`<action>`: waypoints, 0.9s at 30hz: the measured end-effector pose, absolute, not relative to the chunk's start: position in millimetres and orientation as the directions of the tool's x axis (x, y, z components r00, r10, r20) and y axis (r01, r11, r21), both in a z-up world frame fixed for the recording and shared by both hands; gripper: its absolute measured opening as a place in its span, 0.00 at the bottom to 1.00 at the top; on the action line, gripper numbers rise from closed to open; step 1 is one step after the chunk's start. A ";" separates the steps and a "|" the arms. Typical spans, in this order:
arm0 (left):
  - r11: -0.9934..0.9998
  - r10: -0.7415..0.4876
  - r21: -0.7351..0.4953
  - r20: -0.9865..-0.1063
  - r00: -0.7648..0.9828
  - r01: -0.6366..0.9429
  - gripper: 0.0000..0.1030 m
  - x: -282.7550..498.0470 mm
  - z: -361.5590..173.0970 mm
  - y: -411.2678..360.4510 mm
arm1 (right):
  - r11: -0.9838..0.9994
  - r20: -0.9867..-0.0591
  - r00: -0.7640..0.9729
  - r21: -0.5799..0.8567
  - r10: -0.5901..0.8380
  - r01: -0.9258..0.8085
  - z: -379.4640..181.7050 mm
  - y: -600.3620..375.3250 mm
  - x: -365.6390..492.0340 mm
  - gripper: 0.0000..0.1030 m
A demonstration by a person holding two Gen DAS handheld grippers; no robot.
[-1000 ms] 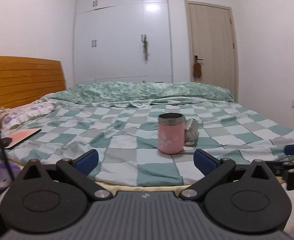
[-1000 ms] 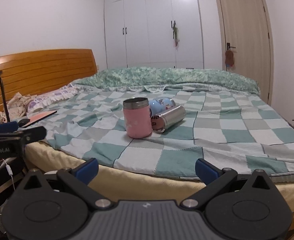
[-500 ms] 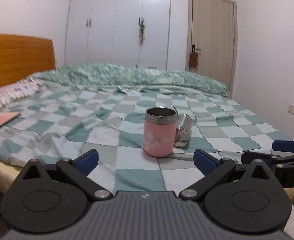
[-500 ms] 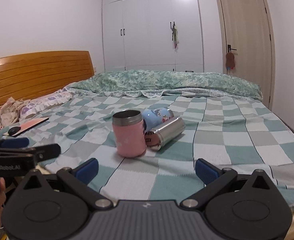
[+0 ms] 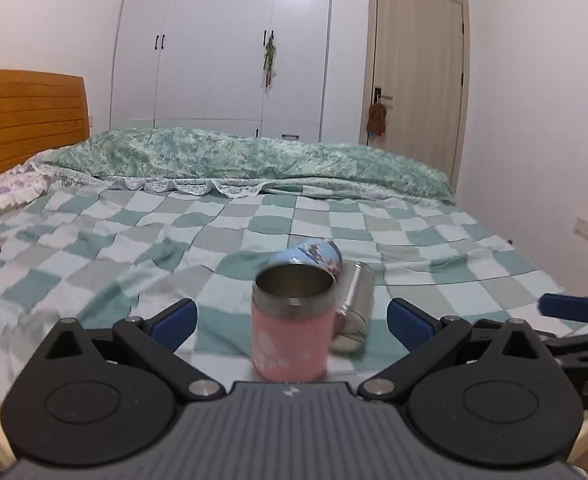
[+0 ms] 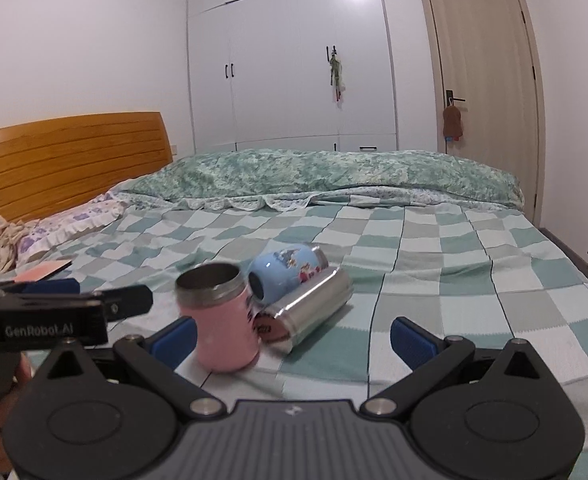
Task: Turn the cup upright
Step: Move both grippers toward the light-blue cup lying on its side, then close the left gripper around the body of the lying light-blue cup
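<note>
A pink cup (image 5: 290, 328) with a steel rim stands upright on the checked bedspread, mouth up; it also shows in the right wrist view (image 6: 222, 320). Behind it a blue printed cup (image 6: 284, 274) and a steel cup (image 6: 308, 312) lie on their sides, touching it. In the left wrist view the blue cup (image 5: 310, 254) and steel cup (image 5: 356, 306) are partly hidden by the pink one. My left gripper (image 5: 292, 316) is open, with the pink cup just ahead between its fingertips. My right gripper (image 6: 292, 334) is open, close to the cups, empty.
The cups sit near the front edge of the bed (image 6: 434, 280). A rumpled green quilt (image 6: 314, 176) lies across the far side, a wooden headboard (image 6: 66, 160) at left. A pink book (image 6: 44, 270) lies at the left. Wardrobe and door stand behind.
Both grippers have moved forward toward the cups, which now look larger and closer. The left gripper has risen, so I see into the pink cup. The cups have not moved.
</note>
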State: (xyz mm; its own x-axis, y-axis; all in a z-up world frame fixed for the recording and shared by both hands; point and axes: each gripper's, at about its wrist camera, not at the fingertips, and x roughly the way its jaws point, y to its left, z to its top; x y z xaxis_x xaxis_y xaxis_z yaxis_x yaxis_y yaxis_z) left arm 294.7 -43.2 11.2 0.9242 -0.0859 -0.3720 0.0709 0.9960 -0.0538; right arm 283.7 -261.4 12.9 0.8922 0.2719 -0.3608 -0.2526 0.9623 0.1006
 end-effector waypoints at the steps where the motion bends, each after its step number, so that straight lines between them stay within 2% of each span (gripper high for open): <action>1: 0.997 -0.083 -0.036 -0.387 0.918 0.074 1.00 307.6 16.7 -42.3 | 0.963 -0.360 0.893 0.103 0.270 -0.250 15.4 -262.7 291.3 1.00; 6: 0.975 -0.117 0.126 -0.420 0.900 0.186 1.00 371.9 42.2 -47.0 | 0.947 -0.362 0.875 0.134 0.322 -0.293 32.2 -261.4 339.9 1.00; 8: 0.964 -0.145 0.142 -0.431 0.891 0.225 1.00 398.4 50.4 -46.9 | 0.938 -0.367 0.863 0.155 0.347 -0.311 40.0 -261.1 362.6 1.00; 12: 0.951 -0.206 0.090 -0.531 0.822 0.296 1.00 463.2 59.4 -41.7 | 0.927 -0.391 0.841 0.167 0.375 -0.335 56.8 -259.6 419.2 1.00; 18: 0.898 -0.250 0.047 -0.765 0.593 0.438 1.00 560.9 36.1 -43.1 | 0.915 -0.510 0.761 0.167 0.400 -0.368 60.1 -257.6 512.9 1.00; 23: 0.861 -0.268 0.016 -0.836 0.479 0.509 1.00 610.2 6.8 -54.4 | 0.882 -0.624 0.624 0.318 0.470 -0.347 41.6 -268.4 588.9 1.00; 27: 0.837 -0.265 0.000 -0.875 0.405 0.547 1.00 642.3 -19.5 -71.3 | 0.859 -0.696 0.510 0.462 0.506 -0.222 12.1 -279.2 643.9 1.00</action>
State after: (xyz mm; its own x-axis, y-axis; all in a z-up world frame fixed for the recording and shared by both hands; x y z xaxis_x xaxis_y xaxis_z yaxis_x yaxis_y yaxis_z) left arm 642.3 -71.3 -19.5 0.4048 -0.2648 -0.8752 0.5474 0.8369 0.0000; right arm 643.9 -279.2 12.1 0.5097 0.5063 -0.6956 -0.2225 0.8586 0.4619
